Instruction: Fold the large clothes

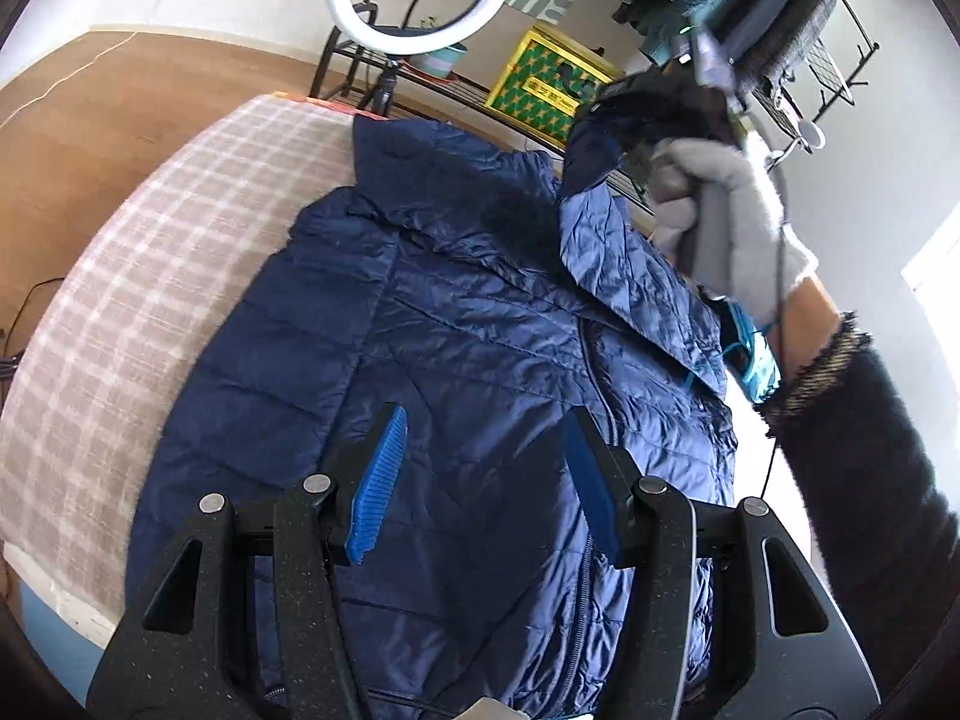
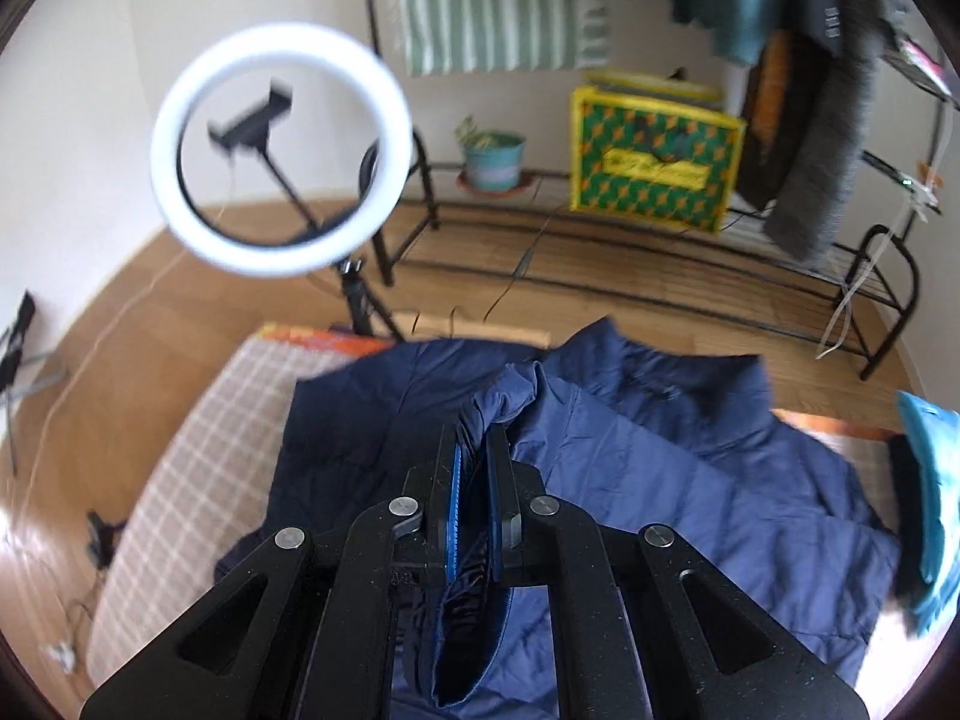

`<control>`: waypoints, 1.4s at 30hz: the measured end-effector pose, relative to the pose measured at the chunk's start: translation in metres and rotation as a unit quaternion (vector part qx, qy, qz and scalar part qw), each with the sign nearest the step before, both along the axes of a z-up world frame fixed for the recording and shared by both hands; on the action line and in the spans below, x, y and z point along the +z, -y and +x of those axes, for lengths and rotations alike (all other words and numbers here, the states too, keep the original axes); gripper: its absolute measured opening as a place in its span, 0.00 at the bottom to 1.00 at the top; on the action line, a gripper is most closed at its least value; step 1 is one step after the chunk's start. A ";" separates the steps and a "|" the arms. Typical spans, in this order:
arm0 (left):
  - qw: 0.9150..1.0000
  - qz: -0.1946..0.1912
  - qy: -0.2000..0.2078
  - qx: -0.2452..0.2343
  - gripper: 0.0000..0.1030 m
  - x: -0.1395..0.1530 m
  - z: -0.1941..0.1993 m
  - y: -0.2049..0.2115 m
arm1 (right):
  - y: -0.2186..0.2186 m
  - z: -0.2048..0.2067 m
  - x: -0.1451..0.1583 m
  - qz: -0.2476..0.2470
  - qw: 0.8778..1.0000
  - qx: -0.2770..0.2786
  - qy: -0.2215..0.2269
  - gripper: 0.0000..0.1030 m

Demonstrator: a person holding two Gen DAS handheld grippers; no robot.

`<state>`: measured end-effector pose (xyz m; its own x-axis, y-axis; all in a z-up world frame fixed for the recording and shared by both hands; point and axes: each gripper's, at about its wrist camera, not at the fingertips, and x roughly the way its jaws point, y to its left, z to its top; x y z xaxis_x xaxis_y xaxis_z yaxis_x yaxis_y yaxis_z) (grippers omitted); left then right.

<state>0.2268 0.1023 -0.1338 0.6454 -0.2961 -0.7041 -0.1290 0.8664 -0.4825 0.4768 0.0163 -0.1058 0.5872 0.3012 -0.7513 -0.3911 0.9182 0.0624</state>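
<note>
1. Navy quilted puffer jacket (image 1: 456, 360) fills the centre of the left wrist view, lying flat on a plaid beige-and-white cloth (image 1: 138, 276) that shows at the left of the frame.
2. Long axis of the jacket runs from the bottom centre of the frame up to the collar near the upper centre; the collar points toward the far rack (image 1: 420, 84), hem end nearest the camera.
3. Zipper line runs up the right-centre of the frame, roughly along that axis.
4. Left gripper (image 1: 480, 474) hangs over the lower body of the jacket, jaws wide apart, blue pads showing, nothing between them.
5. Right gripper (image 2: 477, 498): jaws narrow, clamped on a fold of the jacket's fabric (image 2: 510, 396), which bunches up past the fingertips at centre frame of the right wrist view.
6. In the left wrist view, the grey-gloved hand (image 1: 720, 210) sits at upper right, with a jacket flap (image 1: 606, 228) lifted off the rest.
7. Ring light (image 2: 279, 150) at upper left of the right wrist view; yellow-green patterned bag (image 2: 654, 162) on the rack at upper right.
8. Teal item (image 2: 930, 498) at the right edge, identity unclear.
</note>
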 end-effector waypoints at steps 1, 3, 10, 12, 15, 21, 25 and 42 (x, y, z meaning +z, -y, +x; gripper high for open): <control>1.000 -0.005 -0.002 0.004 0.54 -0.001 -0.001 -0.004 | -0.003 0.003 -0.007 -0.003 1.000 0.004 -0.007 0.06; 1.000 -0.008 -0.006 0.010 0.54 -0.003 -0.001 -0.008 | -0.012 0.010 -0.026 -0.008 0.999 0.019 -0.029 0.06; 0.999 -0.017 -0.017 0.027 0.54 -0.008 -0.001 -0.017 | -0.023 0.013 -0.071 -0.028 0.996 0.046 -0.065 0.06; 1.000 -0.008 -0.014 0.026 0.54 -0.006 -0.001 -0.015 | -0.026 0.014 -0.077 -0.015 0.996 0.057 -0.074 0.08; 1.000 0.010 -0.007 0.025 0.54 -0.002 -0.002 -0.012 | -0.028 0.011 -0.076 0.017 0.994 0.073 -0.077 0.19; 0.999 0.042 0.011 0.033 0.54 0.005 -0.006 -0.014 | -0.004 -0.004 -0.047 0.082 0.992 0.072 -0.060 0.40; 0.997 0.055 0.020 0.044 0.54 0.008 -0.012 -0.022 | 0.029 -0.024 -0.026 0.091 0.993 0.063 -0.052 0.40; 0.992 0.103 0.011 0.070 0.54 -0.006 -0.036 -0.063 | 0.229 -0.216 0.051 0.090 0.995 -0.030 -0.024 0.40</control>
